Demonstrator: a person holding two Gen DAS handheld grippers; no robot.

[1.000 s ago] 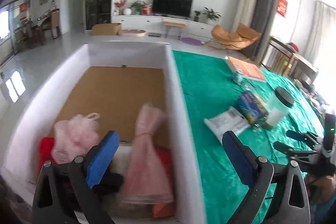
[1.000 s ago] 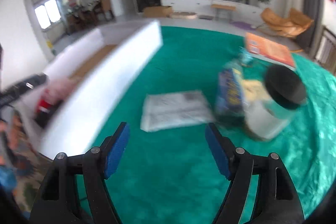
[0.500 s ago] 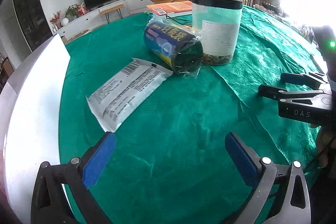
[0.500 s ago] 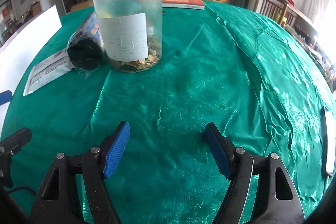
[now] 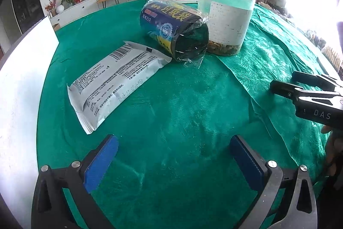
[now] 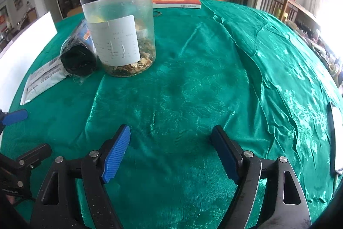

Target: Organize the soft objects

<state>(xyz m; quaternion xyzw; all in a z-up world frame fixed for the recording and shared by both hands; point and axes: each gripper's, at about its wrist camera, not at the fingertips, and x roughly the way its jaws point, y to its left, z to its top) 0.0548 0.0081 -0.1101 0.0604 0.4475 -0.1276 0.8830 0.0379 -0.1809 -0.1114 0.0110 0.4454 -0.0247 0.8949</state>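
Both grippers now hang empty over the green tablecloth, away from the white box

A second ago the left gripper (image 5: 172,156) looked into the white box (image 5: 23,70) at pink soft things; now only that box's wall shows at left, the soft things out of sight, and its jaws stand wide and released. The right gripper (image 6: 171,150) has jaws opening, nothing between them. The left view shows the grey packet (image 5: 113,78) whole, touching the wrapped blue roll (image 5: 173,29), which lies against the clear jar (image 5: 227,14); in the right view the jar (image 6: 120,29) partly hides the roll, and an orange book (image 6: 175,0) lies beyond
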